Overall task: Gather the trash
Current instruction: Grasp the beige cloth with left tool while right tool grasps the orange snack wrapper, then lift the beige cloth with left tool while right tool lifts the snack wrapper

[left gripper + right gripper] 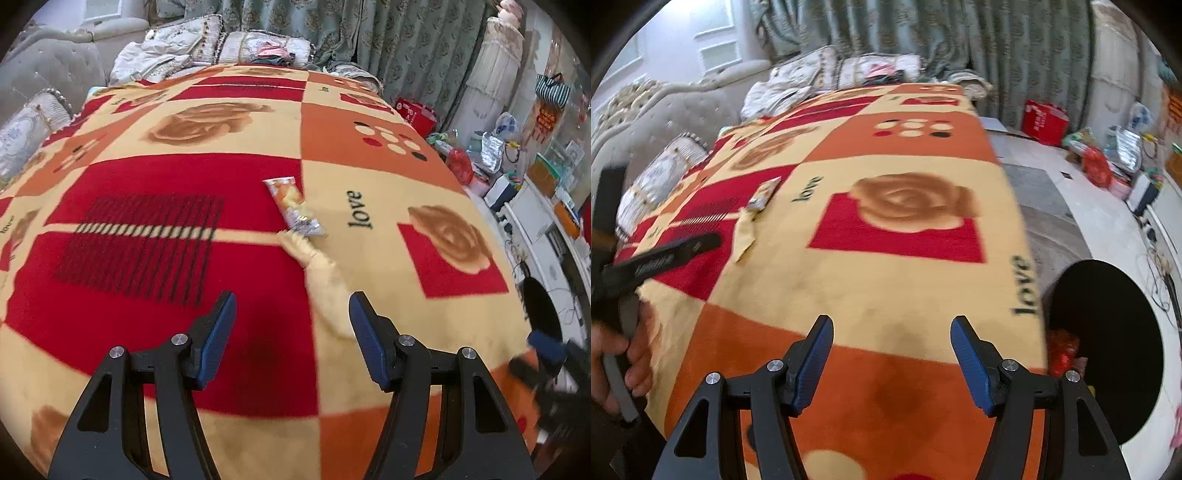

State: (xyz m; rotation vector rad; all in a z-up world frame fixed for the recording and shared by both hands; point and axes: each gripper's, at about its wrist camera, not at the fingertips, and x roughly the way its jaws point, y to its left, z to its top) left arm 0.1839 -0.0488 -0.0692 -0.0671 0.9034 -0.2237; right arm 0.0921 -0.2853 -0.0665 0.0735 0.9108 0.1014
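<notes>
An orange and silver snack wrapper (295, 207) lies on the patterned blanket (155, 177); a crumpled beige paper (321, 273) lies just in front of it. My left gripper (291, 317) is open and empty, held above the blanket just short of the paper. In the right wrist view the wrapper (764, 194) and the paper (744, 236) lie far to the left. My right gripper (892, 343) is open and empty over the blanket (886, 284) near its right edge. A black trash bin (1108, 347) stands on the floor to the right, with red trash (1063, 350) at its edge.
The left gripper's body (661, 260) and a hand (631, 354) show at the left of the right wrist view. Pillows (173, 55) and a headboard (44, 70) lie at the far end. A red bag (1045, 122), boxes and clutter (491, 162) line the floor at right.
</notes>
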